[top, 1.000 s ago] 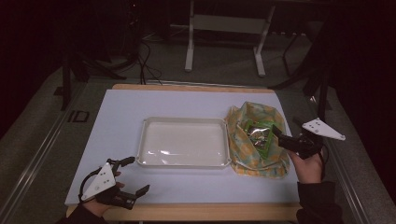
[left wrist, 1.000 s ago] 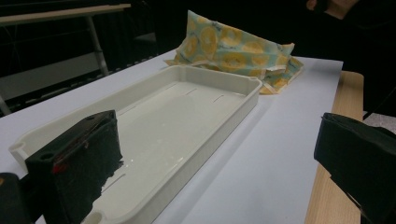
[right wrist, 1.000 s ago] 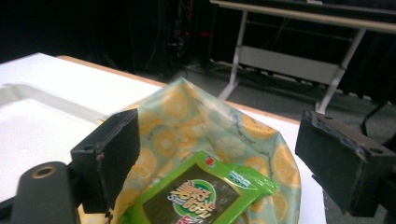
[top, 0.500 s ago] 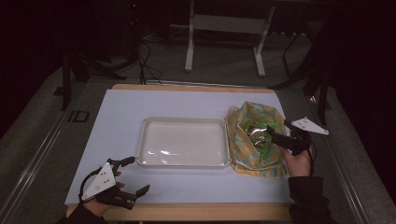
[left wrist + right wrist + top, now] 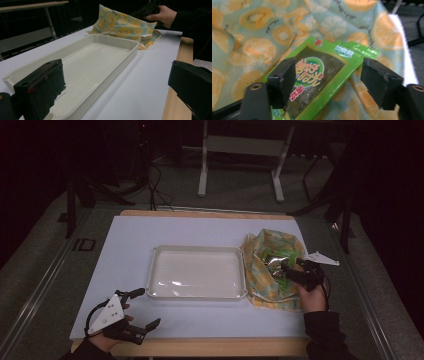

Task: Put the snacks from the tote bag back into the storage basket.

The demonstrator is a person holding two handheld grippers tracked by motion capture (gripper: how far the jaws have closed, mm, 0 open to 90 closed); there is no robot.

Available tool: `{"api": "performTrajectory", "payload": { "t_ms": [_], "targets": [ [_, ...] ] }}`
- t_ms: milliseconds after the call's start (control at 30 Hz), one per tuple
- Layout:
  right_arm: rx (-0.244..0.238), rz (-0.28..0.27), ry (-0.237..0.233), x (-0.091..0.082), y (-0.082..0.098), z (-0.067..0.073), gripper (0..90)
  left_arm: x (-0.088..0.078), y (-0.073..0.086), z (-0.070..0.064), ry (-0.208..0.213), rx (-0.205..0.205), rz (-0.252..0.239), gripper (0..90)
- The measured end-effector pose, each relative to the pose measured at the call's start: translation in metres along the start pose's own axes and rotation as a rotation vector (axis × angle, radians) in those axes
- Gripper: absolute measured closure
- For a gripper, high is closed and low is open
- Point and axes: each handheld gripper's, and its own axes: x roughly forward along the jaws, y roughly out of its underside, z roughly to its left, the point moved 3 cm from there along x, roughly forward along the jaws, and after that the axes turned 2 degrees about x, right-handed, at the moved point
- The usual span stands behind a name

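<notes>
A person seated at a pale blue-white table (image 5: 125, 245) works two hand-held black grippers. The right gripper (image 5: 286, 266) reaches into a fruit-patterned cloth bag printed with orange and kiwi slices (image 5: 262, 270), which lies at the table's right side just beside a shallow white rectangular plastic tray (image 5: 196, 272) at the centre. Its jaws stand apart on either side of a green foil snack packet with a dark window (image 5: 319, 77) that rests inside the bag; whether either jaw touches the packet cannot be told. The left gripper (image 5: 146, 309) waits near the table's front left edge, jaws spread wide and holding nothing, pointed toward the empty tray.
</notes>
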Motion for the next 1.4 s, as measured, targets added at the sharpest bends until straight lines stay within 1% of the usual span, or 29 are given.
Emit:
{"api": "performTrajectory", "payload": {
  "t_ms": [67, 167, 233, 300, 367, 400, 500, 533, 567, 600, 633, 700, 800, 967, 1033, 1100, 1267, 1333, 1400],
  "targets": [
    [0.014, 0.011, -0.011, 0.002, 0.003, 0.000, 29.1, 0.000, 0.000, 0.000, 0.000, 0.000, 0.000, 1.0],
    [0.035, 0.037, -0.016, 0.007, 0.011, -0.001, 29.1, 0.000, 0.000, 0.000, 0.000, 0.000, 0.000, 1.0],
    [0.036, 0.055, -0.013, 0.010, 0.015, -0.002, 29.9, 0.000, 0.000, 0.000, 0.001, 0.001, 0.001, 1.0],
    [0.046, 0.072, -0.026, 0.013, 0.017, -0.001, 31.1, 0.000, 0.000, 0.000, 0.001, 0.000, 0.002, 1.0],
    [0.046, 0.086, -0.036, 0.015, 0.018, 0.000, 32.3, 0.000, 0.000, 0.000, 0.002, 0.001, 0.004, 1.0],
    [0.045, 0.093, -0.040, 0.017, 0.019, 0.000, 33.7, 0.000, 0.000, 0.000, 0.002, 0.002, 0.005, 1.0],
    [0.055, 0.128, -0.073, 0.021, 0.021, 0.001, 38.6, 0.000, 0.000, 0.000, 0.002, 0.002, 0.005, 1.0],
    [0.055, 0.128, -0.073, 0.021, 0.021, 0.001, 38.6, 0.000, 0.000, 0.000, 0.002, 0.002, 0.005, 1.0],
    [0.067, 0.148, -0.086, 0.023, 0.021, 0.000, 43.0, 0.000, 0.000, 0.000, 0.002, 0.001, 0.005, 1.0],
    [0.071, 0.157, -0.088, 0.023, 0.020, 0.000, 47.1, 0.001, 0.000, 0.000, 0.002, 0.000, 0.006, 1.0],
    [0.071, 0.165, -0.096, 0.024, 0.020, 0.000, 50.2, 0.001, 0.000, 0.000, 0.003, -0.001, 0.007, 1.0],
    [0.061, 0.189, -0.097, 0.025, 0.019, 0.000, 55.6, 0.001, 0.001, 0.000, 0.002, 0.000, 0.008, 1.0],
    [0.054, 0.220, -0.102, 0.029, 0.018, 0.002, 59.3, 0.001, 0.001, 0.000, 0.002, 0.001, 0.008, 1.0],
    [0.034, 0.273, -0.095, 0.034, 0.013, 0.005, 71.3, 0.001, 0.001, 0.000, 0.001, 0.000, 0.010, 1.0],
    [0.032, 0.280, -0.088, 0.035, 0.012, 0.007, 79.8, 0.001, 0.001, 0.000, 0.000, 0.000, 0.010, 1.0],
    [0.037, 0.279, -0.093, 0.035, 0.011, 0.008, 87.3, 0.001, 0.001, 0.000, 0.001, 0.000, 0.009, 1.0],
    [0.061, 0.253, -0.097, 0.033, 0.008, 0.011, 89.1, 0.000, 0.000, 0.001, 0.000, -0.001, 0.005, 1.0],
    [0.062, 0.233, -0.089, 0.029, 0.006, 0.011, 89.4, 0.000, 0.000, 0.001, -0.002, -0.002, 0.004, 1.0],
    [0.053, 0.223, -0.089, 0.026, 0.003, 0.012, 89.6, 0.000, 0.000, 0.001, -0.001, -0.001, 0.003, 1.0]
  ]
}}
